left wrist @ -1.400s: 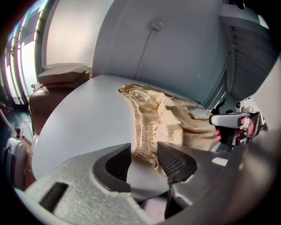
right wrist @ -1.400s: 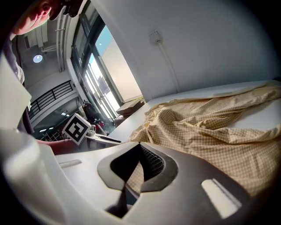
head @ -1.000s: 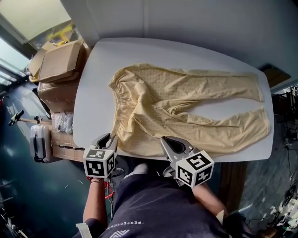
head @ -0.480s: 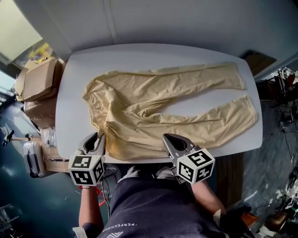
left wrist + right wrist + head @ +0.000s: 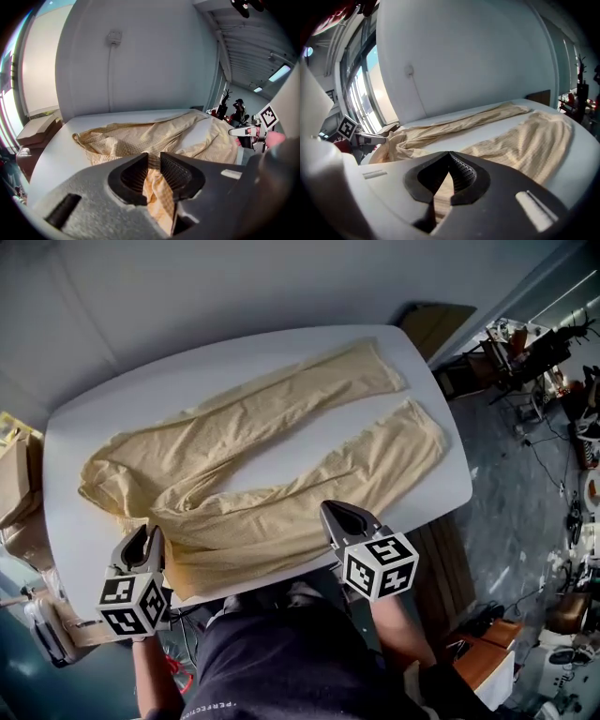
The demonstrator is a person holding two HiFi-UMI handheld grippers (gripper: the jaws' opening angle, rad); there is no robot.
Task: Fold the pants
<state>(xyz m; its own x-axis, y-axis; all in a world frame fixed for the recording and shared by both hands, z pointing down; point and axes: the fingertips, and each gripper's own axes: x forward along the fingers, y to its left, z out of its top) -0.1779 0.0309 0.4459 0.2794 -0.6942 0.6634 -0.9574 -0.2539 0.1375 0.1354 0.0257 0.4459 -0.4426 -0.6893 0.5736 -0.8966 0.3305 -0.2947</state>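
Pants (image 5: pixel 272 456) waist is newly bunched at table (image 5: pixel 281 348) left end; left gripper (image 5: pixel 148 535) and right gripper (image 5: pixel 330 512) both clamp pants (fold starting).

The pants (image 5: pixel 253 521) are pale yellow with a fine check. The table (image 5: pixel 309 439) is white. The left gripper (image 5: pixel 142 538) and right gripper (image 5: pixel 330 514) are grey, their cubes (image 5: pixel 380 565) white with black squares.

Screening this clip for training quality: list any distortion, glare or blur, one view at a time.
Head view: sharp, evenly lit, table edges bowed by the lens. Left gripper view: fisheye, dark corners, window blown out at left. Right gripper view: same vignette, window glare, pants sharp.
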